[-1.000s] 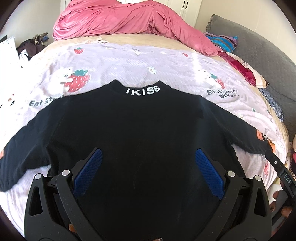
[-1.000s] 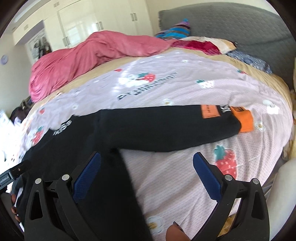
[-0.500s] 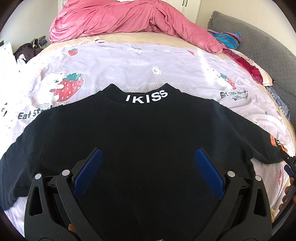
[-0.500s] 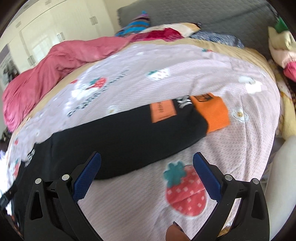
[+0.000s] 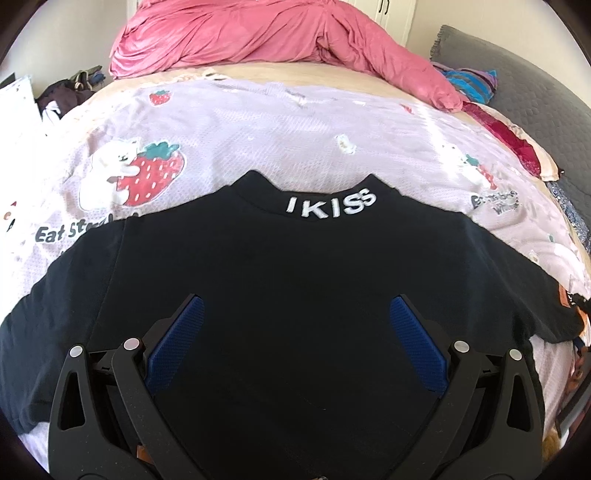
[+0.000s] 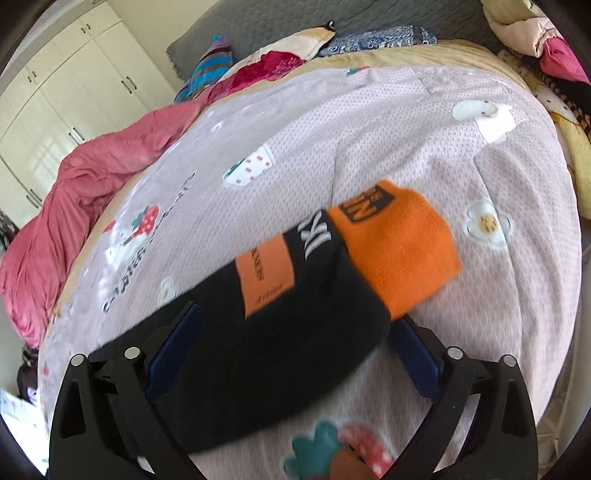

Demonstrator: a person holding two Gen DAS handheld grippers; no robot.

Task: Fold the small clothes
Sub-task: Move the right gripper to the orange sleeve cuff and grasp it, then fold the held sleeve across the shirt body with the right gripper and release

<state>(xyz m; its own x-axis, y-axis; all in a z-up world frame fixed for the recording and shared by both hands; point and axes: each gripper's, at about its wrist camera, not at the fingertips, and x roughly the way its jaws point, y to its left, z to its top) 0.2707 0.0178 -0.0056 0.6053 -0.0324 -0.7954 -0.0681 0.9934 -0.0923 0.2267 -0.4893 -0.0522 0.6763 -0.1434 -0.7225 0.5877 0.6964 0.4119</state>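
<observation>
The left gripper has its blue-padded fingers spread wide, pinching nothing, with the body of the black long-sleeved cotton top lying flat between and beyond them. Just past the fingertips the cloth runs smooth to its collar edge lettered IKISS; both sleeves reach outward past either finger. The right gripper is closing its fingers, and the sleeve of that top lies between them, though the pads do not yet visibly press it. Its orange knitted cuff sticks out beyond the right finger, free at its end edge. Farther on, the pale lilac strawberry-print bedsheet lies bare and open on all sides of the cuff. Beyond the collar the same sheet stays clear up to the crumpled pink quilt at the far edge.
</observation>
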